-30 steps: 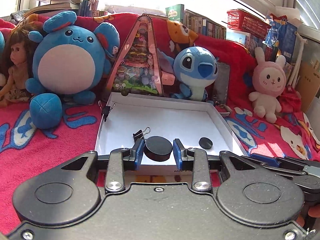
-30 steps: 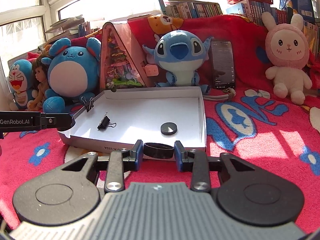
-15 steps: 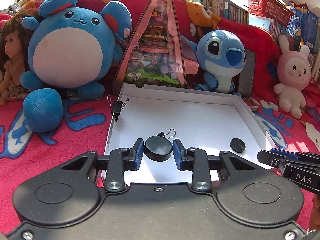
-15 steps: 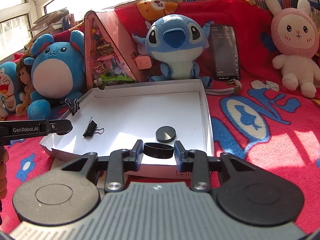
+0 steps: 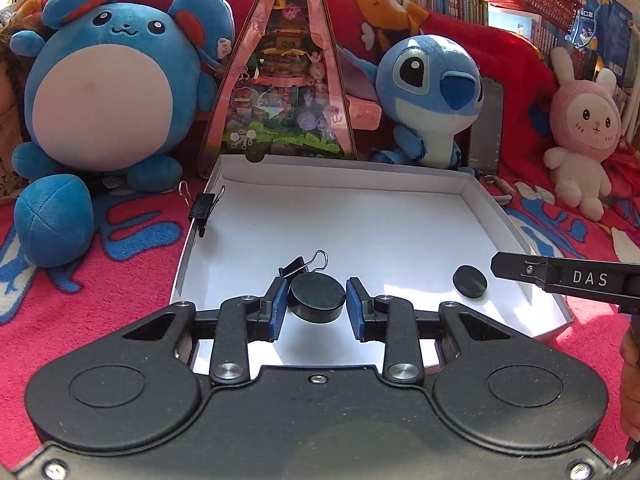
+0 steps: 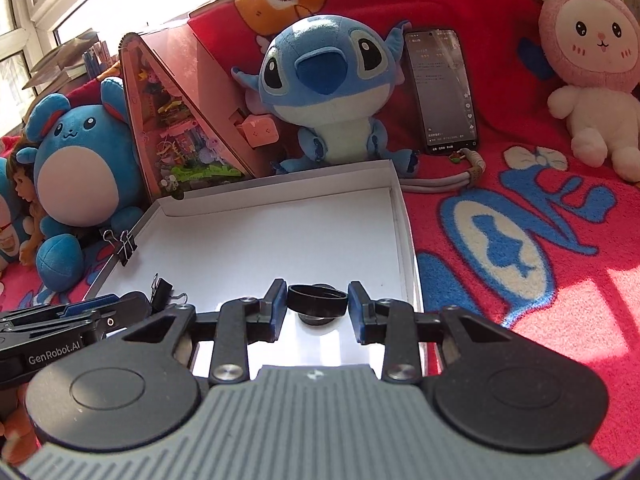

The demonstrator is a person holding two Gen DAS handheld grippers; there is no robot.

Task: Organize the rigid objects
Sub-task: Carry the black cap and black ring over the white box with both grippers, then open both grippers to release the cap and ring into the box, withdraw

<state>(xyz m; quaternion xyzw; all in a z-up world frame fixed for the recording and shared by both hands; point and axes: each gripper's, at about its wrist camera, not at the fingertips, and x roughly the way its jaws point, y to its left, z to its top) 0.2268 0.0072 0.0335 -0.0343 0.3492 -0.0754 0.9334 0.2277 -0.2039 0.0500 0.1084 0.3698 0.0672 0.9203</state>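
The left gripper [image 5: 317, 303] clamps a black puck [image 5: 318, 297] above the white tray [image 5: 472, 194]; the right gripper [image 6: 318, 305] clamps a black ring [image 6: 317, 300] over a disc [image 5: 470, 281] lying there. Only the right view shows the phone [image 6: 440, 88].

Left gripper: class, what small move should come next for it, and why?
Probably lower a little and let go: the left gripper holds a black disc over the white tray, where a smaller black disc and a binder clip already lie.
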